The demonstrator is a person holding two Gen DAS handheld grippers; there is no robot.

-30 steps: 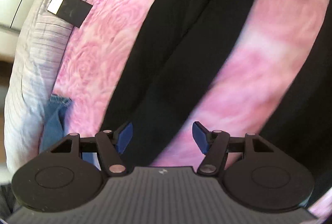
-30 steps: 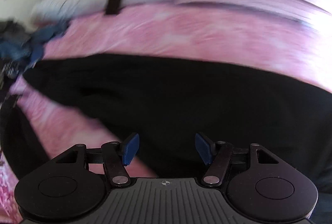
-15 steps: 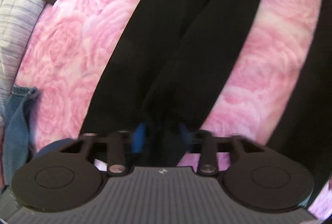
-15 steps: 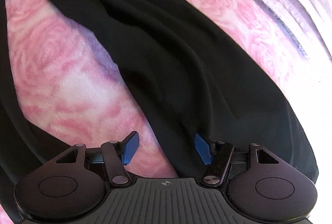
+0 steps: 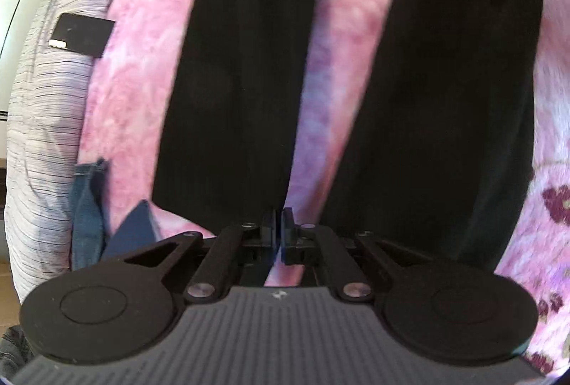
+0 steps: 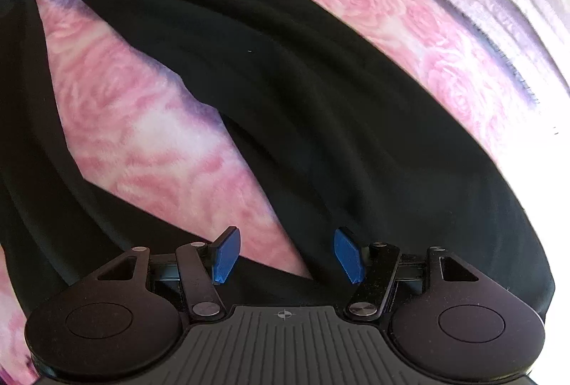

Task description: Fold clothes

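Trousers (image 5: 242,92) blurred | left gripper (image 5: 278,224) fingers closed, hold unclear | right gripper (image 6: 286,255) fingers apart

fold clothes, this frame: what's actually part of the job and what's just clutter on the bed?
Part of the job:
- black garment, spread on the pink rose blanket
- left gripper, shut; whether it pinches cloth is unclear
- right gripper, open over the garment's edge

Lying about:
- striped grey bedding
- black card on it
- blue denim item
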